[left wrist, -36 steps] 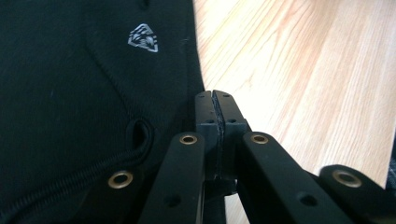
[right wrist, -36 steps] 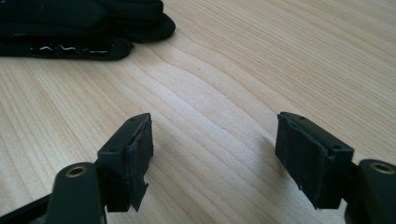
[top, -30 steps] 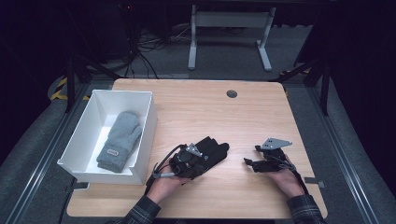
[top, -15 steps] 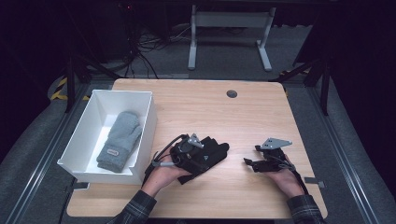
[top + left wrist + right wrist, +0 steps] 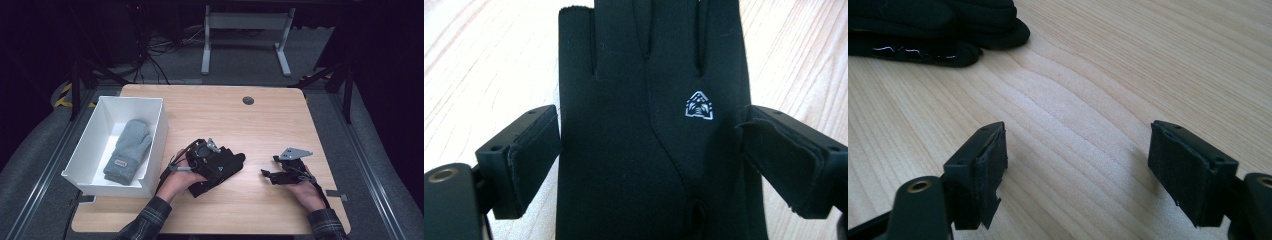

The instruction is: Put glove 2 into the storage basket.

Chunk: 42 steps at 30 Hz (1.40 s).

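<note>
Black glove (image 5: 649, 140) lies flat on the tabletop (image 5: 220, 115) near the front edge, just right of the white bin (image 5: 155, 145), and your left gripper (image 5: 220, 162) sits over it. In the left gripper view its jaws stand wide apart, one on each side of the glove's palm; the left pad sits right at the glove's edge, the right pad just beside the other edge below the small white logo (image 5: 700, 106), and nothing is clamped. The glove's fingers point away from that camera. Your right gripper (image 5: 270, 175) rests low on the bare wood, well apart from the glove, its jaws spread wide with nothing between them; in the right gripper view the glove shows at the upper left (image 5: 943, 25). A grey mitten (image 5: 128, 150) lies inside the bin, cuff toward you
</note>
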Tool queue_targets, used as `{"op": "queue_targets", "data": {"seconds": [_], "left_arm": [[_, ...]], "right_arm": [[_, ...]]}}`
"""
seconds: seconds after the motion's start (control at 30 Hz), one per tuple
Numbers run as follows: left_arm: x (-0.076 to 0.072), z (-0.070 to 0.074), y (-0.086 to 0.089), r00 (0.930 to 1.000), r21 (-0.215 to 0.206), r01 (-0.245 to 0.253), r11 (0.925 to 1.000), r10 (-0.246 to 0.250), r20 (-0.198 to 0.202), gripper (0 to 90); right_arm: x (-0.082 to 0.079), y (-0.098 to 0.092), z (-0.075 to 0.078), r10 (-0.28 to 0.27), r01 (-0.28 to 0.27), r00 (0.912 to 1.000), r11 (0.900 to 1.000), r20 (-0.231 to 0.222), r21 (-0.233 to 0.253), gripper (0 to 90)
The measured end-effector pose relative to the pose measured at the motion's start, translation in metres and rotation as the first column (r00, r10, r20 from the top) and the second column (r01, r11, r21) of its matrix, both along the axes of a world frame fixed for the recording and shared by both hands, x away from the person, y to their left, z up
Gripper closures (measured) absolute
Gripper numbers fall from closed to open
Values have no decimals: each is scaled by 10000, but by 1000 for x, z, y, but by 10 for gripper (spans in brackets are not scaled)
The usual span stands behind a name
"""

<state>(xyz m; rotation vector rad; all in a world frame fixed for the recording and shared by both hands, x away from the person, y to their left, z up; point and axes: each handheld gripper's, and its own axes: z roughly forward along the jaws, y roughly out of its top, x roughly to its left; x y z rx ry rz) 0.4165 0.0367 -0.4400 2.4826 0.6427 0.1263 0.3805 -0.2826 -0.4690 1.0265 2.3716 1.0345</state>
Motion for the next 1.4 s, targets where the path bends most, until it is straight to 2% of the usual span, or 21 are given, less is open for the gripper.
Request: {"op": "queue_targets", "data": {"seconds": [0.13,0.17,0.3,0.47,0.6,0.73,0.83,1.1,1.3,1.4], "left_arm": [[0,-5,-2,10000,200,46,9998,-46,-31,94],[0,-7,-4,9999,370,91,9993,-86,-138,96],[-1,-9,-4,9997,432,187,9989,-179,-183,113],[-2,-9,-2,9995,402,218,9990,-209,-224,176],[-3,-6,-2,9991,425,387,9983,-379,-199,329],[-4,-3,0,9970,332,475,9983,-454,-628,545],[-4,-2,0,9957,335,547,9979,-521,-761,623],[-4,2,2,9918,7,330,9995,-327,-1233,654],[-7,22,8,9918,-559,-155,9983,82,-1277,658],[-8,30,11,9916,-674,-314,9972,226,-1272,659]], "right_arm": [[0,0,0,1,-1,10000,10000,2,-4,244],[0,0,0,-2,2,10000,10000,-1,-1,244],[0,0,0,-2,2,10000,10000,14,-10,244],[0,0,0,-2,2,10000,10000,16,-13,245],[0,0,0,11,-11,10000,10000,33,-19,246],[0,0,0,9,-9,10000,10000,34,-23,246],[0,0,0,7,-6,10000,10000,36,-20,246],[0,0,0,2,-2,10000,10000,15,-12,246],[0,0,0,4,-4,10000,10000,13,-12,246],[0,0,0,14,-14,10000,10000,4,7,245]]}}
